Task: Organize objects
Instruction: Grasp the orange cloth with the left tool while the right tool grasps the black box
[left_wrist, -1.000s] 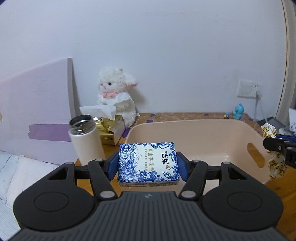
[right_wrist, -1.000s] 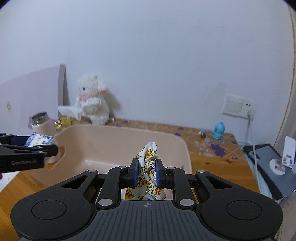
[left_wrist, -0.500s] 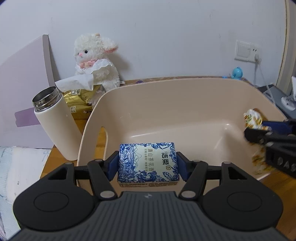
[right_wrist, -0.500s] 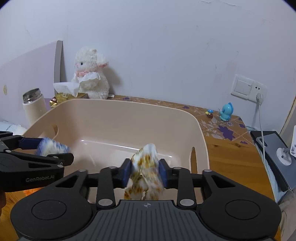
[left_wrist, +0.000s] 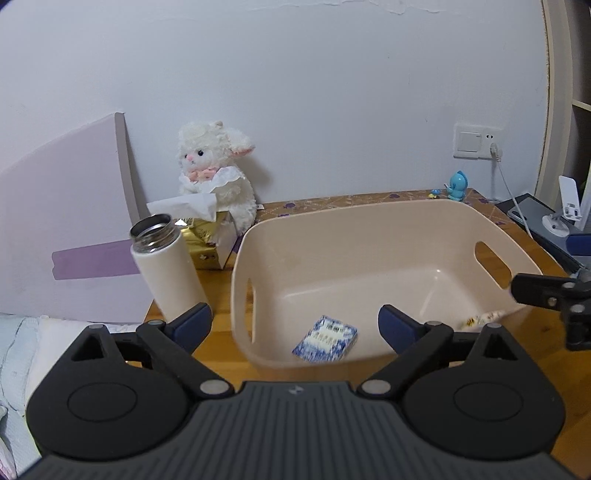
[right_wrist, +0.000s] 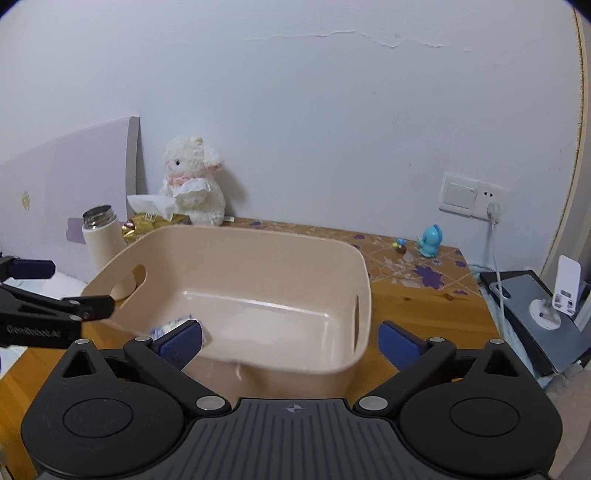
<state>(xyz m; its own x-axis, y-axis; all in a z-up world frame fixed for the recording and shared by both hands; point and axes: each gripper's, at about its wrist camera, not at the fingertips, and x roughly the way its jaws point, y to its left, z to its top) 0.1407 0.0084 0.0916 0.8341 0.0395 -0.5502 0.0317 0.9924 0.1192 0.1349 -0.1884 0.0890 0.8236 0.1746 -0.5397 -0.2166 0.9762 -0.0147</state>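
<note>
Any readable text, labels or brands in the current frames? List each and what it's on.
"GenRobot.ai": on the side of the left gripper, right wrist view, soft but legible.
Blue-and-white tissue pack in the beige bin: printed characters, too blurred to read.
Gold tissue box: printing too small to read.
White device on a stand: label unreadable.

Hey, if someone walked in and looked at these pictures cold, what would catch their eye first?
Probably the big beige plastic bin in the middle of the wooden table, with a blue-and-white tissue pack lying on its floor. Next, the fluffy white plush lamb against the wall behind a gold tissue box. Both grippers hang open at the bin's near edge: left gripper, right gripper.
</note>
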